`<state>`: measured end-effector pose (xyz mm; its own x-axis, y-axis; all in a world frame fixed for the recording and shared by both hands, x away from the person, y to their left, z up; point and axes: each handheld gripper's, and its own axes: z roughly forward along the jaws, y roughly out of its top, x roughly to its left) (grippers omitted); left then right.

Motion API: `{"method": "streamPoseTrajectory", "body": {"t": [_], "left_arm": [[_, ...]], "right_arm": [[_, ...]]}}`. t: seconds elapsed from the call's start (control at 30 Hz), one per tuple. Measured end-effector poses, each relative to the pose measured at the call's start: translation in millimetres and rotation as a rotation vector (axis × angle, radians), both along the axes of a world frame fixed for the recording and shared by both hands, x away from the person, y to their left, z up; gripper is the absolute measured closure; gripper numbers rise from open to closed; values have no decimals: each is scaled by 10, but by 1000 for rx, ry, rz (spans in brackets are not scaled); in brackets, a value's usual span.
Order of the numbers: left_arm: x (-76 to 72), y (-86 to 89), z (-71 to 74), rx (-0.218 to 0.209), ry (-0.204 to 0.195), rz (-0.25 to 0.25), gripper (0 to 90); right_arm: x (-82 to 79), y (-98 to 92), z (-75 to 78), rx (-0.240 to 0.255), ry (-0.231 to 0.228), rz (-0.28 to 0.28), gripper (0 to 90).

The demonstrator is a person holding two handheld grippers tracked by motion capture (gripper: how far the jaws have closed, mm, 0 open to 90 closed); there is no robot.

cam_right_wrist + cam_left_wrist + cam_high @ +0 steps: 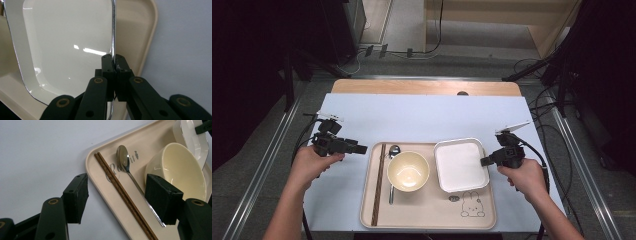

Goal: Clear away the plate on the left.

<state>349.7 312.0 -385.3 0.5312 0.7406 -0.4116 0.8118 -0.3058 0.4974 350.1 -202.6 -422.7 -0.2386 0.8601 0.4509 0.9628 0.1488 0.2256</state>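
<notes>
On the pale blue table (422,115) I count one beige rounded plastic tray (427,215), one pair of dark wooden chopsticks (378,182), one steel spoon (392,172), one cream round bowl (408,171) and one white square dish with a thin dark rim (460,165), plus my two grippers. My right gripper (486,161) sits at three o'clock of the dish, its jaws pinched fully together on the dish's right rim (113,30); the dish rests on the tray's far right part, just beside the bowl, tilted slightly with its long sides running from about six to twelve o'clock. My left gripper (362,148) hovers at nine o'clock of the tray, pointing toward three o'clock, jaws spread wide with nothing held; in its own view the tray's corner edge, the chopsticks and the spoon handle lie between the two pads (76,197). Chopsticks and spoon lie parallel, tips toward twelve o'clock. The spoon's handle is partly hidden under the bowl from above, the tray's printed lettering (120,165) is covered in part by the cutlery, and whether the dish's rim is lifted off the tray I cannot tell
</notes>
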Motion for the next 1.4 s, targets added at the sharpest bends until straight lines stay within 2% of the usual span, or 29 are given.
{"method": "streamPoseTrajectory", "body": {"t": [0.3, 0.37, 0.57, 0.77, 1.4], "left_arm": [[-38, -11, -27, 1, -7, -10, 364], [-43, -3, -25, -11, -8, -1, 365], [-48, 15, -39, -14, -7, -1, 365], [-39, 14, -69, -12, 5, -1, 364], [-28, -1, -107, 8, 17, -7, 365]], "right_arm": [[-47, 113, -146, -6, 27, 23, 885], [-47, 148, -178, -14, 33, 33, 885], [-36, 215, -208, -18, 35, 46, 885], [-4, 239, -276, -1, 52, 24, 885], [-37, 255, -293, -3, 59, 50, 871]]}}
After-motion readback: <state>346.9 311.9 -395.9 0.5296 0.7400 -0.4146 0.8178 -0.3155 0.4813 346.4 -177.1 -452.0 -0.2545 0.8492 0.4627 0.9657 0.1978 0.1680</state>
